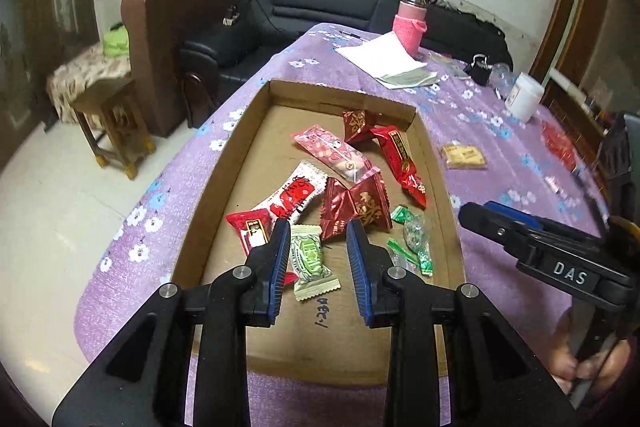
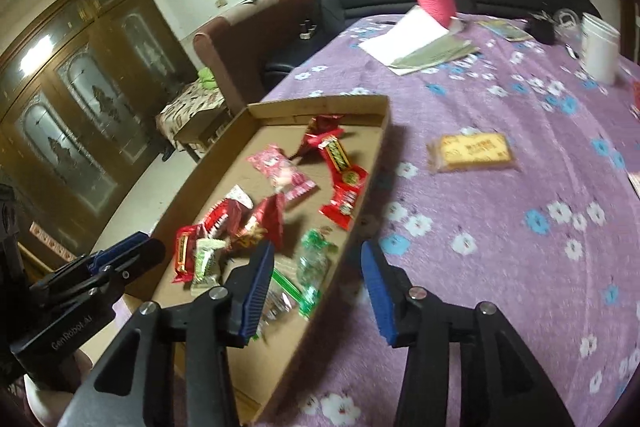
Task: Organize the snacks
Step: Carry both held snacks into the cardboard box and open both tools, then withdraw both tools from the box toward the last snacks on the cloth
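- Cardboard tray (image 1: 240, 131) lies on the purple floral tablecloth (image 1: 480, 131); most of the wrapped snacks are already inside it.
- Left gripper (image 1: 318, 233) hovers over the near end of the tray, jaws slightly parted with nothing between the pads; a green-and-white candy (image 1: 310, 261) lies below the gap.
- Right gripper (image 2: 318, 259) stands at the tray's right wall, jaws apart and empty; green-wrapped candies (image 2: 314, 259) lie beneath it inside the tray.
- A yellow biscuit packet (image 2: 470, 151) rests on the cloth outside the tray, at about 1 o'clock from the right gripper, well apart from it.
- Red packet (image 1: 558, 145) also lies on the cloth, toward 3 o'clock in the left view.
- Judgement: a deposit appears complete; collection of outlying items is in hand.
- Next move calls for the right gripper to travel to the biscuit packet, straddle it with wider jaws, then close.
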Demonstrator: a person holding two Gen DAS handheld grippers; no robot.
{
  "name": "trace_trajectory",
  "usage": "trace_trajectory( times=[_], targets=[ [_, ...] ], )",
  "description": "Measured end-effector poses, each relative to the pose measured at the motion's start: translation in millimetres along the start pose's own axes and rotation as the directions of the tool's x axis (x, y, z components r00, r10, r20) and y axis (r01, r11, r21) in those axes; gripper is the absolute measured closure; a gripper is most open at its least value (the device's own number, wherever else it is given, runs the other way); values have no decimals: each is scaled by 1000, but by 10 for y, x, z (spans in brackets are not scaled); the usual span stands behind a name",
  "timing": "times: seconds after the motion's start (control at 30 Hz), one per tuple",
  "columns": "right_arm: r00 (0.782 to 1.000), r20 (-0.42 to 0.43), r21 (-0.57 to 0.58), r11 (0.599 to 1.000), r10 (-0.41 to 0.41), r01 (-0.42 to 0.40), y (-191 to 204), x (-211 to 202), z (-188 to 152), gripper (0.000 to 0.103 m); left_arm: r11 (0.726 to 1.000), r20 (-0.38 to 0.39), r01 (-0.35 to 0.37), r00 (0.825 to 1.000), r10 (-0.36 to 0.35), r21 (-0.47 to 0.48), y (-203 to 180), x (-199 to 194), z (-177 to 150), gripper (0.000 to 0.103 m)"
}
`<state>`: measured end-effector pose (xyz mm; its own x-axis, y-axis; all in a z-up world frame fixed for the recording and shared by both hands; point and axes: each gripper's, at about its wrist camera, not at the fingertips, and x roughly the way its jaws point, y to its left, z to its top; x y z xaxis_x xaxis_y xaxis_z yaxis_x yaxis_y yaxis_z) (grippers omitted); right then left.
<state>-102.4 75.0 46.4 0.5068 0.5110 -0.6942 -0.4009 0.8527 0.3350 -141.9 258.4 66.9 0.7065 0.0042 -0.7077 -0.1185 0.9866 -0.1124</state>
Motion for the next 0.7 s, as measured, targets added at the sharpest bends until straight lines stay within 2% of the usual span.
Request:
trace_trajectory(
  times=[0.23, 0.43, 0.7],
  targets=[
    [998, -2, -2, 998, -67, 67, -77, -102, -137, 51, 997, 17, -50, 999, 49, 56, -176, -44, -26, 74],
    [993, 15, -51, 992, -117, 118, -6, -169, -245, 46, 988, 45, -111, 993, 107, 107, -317, -119, -45, 74],
    [989, 19, -100, 984, -144, 145, 107, -190, -319, 46, 984, 41, -120, 992, 115, 132, -396, -138, -100, 74]
  ],
)
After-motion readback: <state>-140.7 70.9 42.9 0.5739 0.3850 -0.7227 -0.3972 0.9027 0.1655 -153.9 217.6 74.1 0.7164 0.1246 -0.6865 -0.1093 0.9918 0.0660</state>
